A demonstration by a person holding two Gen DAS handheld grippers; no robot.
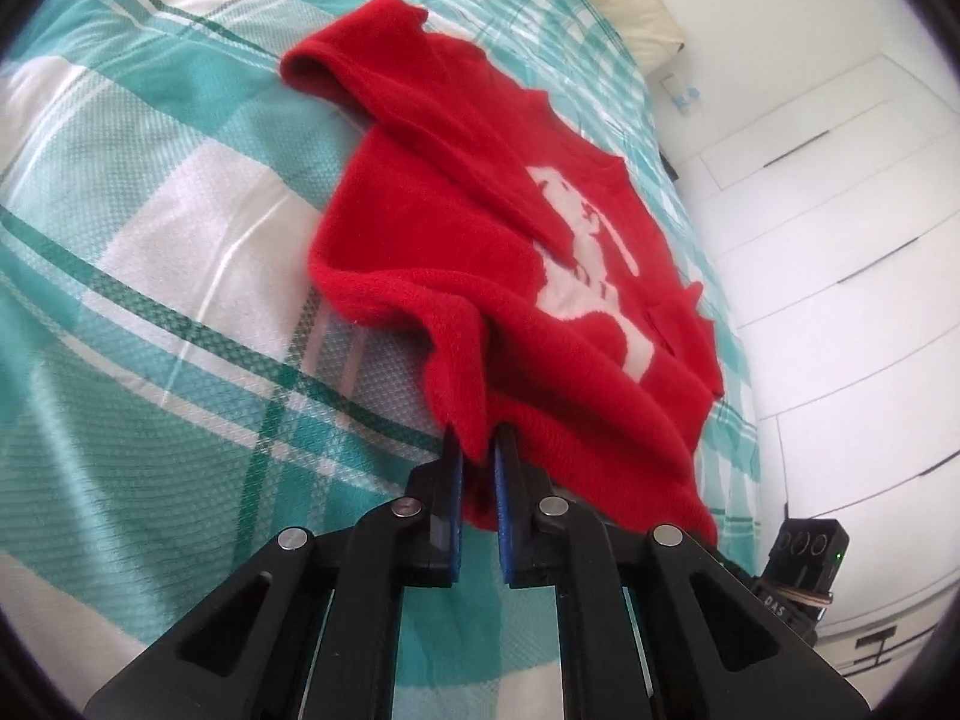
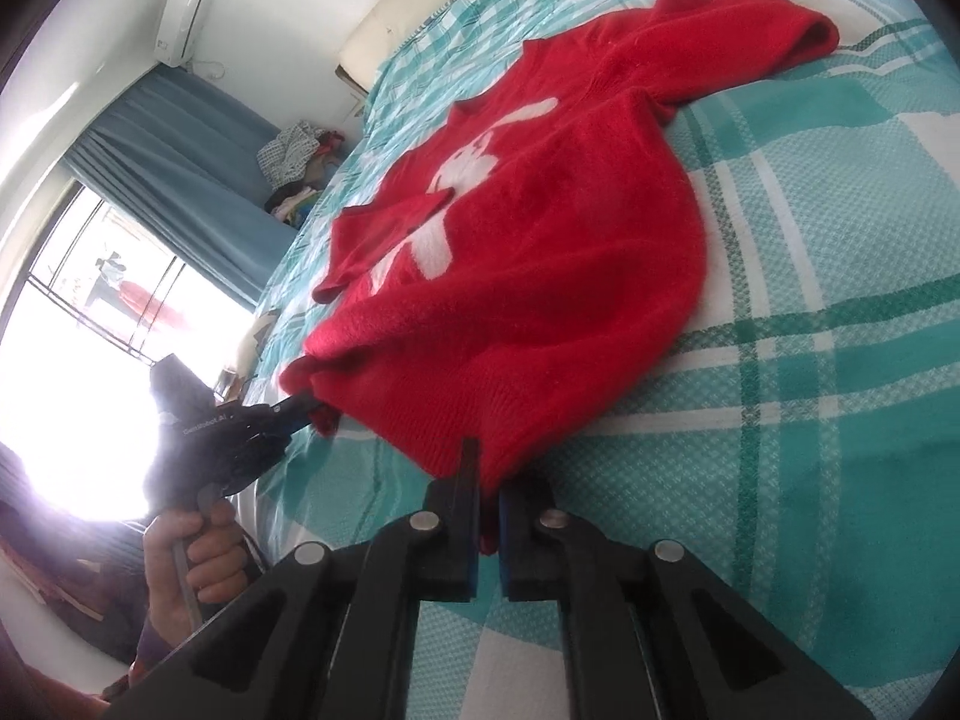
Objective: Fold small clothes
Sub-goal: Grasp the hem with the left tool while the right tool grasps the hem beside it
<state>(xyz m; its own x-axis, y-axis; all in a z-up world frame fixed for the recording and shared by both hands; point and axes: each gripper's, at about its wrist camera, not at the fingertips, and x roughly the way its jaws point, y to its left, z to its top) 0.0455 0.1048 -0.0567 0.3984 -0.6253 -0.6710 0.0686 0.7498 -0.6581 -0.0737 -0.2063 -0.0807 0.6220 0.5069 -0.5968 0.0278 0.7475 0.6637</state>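
A red knitted sweater (image 1: pixel 456 228) with a white figure on its front lies spread on a teal and white plaid bed cover (image 1: pixel 150 240). One sleeve is folded across its chest. My left gripper (image 1: pixel 477 450) is shut on a near corner of the hem, and red knit bunches between its blue pads. In the right wrist view the sweater (image 2: pixel 540 240) runs away from me, and my right gripper (image 2: pixel 489 468) is shut on the other hem corner. The left gripper (image 2: pixel 309 408) shows there too, pinching its corner, held by a hand (image 2: pixel 192 558).
The bed cover (image 2: pixel 840 300) stretches wide on the open side of the sweater. A cream headboard (image 2: pixel 396 18) bounds the far end. White wardrobe doors (image 1: pixel 840 240) stand beside the bed. A pile of clothes (image 2: pixel 300 162), a blue curtain (image 2: pixel 180 138) and a bright window lie beyond the other side.
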